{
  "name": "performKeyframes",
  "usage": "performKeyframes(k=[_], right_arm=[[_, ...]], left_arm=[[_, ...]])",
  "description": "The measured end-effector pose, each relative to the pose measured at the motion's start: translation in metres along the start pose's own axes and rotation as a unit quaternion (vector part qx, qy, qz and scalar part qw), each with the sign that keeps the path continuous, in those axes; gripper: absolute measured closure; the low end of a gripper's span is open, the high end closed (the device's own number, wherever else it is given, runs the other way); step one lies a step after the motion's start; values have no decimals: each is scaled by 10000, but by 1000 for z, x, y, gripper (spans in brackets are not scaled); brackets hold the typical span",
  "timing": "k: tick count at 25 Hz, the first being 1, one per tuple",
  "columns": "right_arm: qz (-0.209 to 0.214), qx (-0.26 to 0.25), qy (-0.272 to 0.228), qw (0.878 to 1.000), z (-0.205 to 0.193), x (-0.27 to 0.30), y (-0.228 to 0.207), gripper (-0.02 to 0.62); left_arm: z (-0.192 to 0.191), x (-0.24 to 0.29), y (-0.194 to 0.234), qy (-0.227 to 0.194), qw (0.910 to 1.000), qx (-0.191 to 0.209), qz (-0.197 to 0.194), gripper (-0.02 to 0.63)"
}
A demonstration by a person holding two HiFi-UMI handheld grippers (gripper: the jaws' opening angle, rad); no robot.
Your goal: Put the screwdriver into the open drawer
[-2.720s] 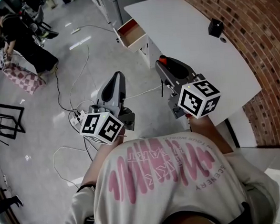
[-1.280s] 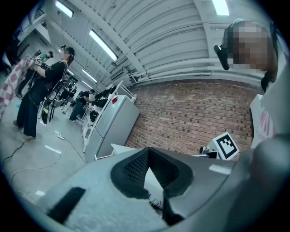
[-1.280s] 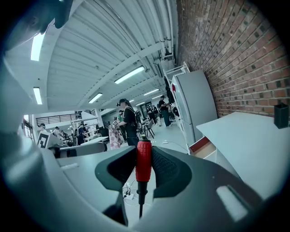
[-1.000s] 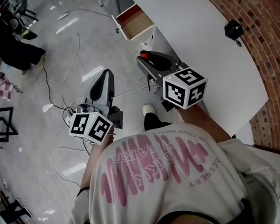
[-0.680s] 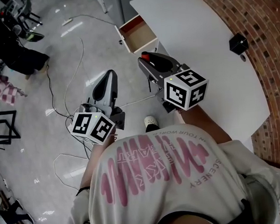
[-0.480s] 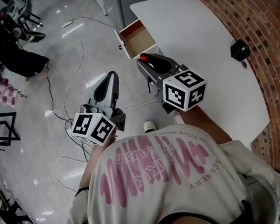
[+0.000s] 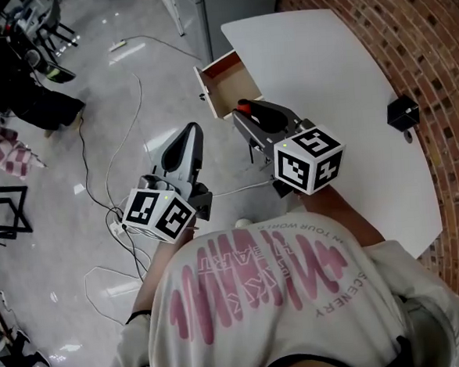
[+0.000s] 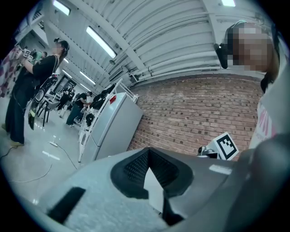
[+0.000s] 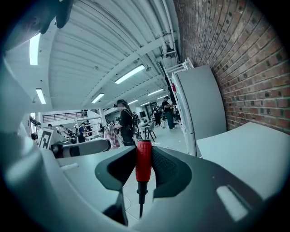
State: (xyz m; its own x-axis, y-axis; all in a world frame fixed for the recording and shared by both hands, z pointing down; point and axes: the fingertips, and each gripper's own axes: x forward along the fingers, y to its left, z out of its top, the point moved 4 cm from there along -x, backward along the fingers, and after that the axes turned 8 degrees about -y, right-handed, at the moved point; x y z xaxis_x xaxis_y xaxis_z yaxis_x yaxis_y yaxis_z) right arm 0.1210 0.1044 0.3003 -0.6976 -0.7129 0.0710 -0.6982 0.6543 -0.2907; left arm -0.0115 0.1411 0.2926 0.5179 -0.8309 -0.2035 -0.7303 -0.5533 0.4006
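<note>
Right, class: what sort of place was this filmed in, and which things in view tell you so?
Most likely a large shared lab or workshop hall, not a home: a bare brick wall, strip lights under an exposed beamed ceiling, and other people standing about on a polished floor.

Screwdriver (image 9: 143, 165): red handle, dark shaft.
Drawer (image 7: 224, 85): brown inside, white front.
Table (image 7: 343, 131): white.
Wall (image 7: 419, 32): red-brown bricks.
Left gripper (image 7: 192, 132), right gripper (image 7: 247, 116): grey, black-white square marks.
Small box (image 7: 402, 113): black, maybe.
</note>
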Motion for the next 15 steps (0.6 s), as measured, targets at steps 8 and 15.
performKeyframes(k=[8,15], right_arm=[[75,-54,225,9997,-9,19,-28,472],[102,262,416,9987,-27,28,-41,472]], left_arm=[[-12,26,12,187,9998,122,-4,604],[-23,38,22,329,9992,111,174,604]])
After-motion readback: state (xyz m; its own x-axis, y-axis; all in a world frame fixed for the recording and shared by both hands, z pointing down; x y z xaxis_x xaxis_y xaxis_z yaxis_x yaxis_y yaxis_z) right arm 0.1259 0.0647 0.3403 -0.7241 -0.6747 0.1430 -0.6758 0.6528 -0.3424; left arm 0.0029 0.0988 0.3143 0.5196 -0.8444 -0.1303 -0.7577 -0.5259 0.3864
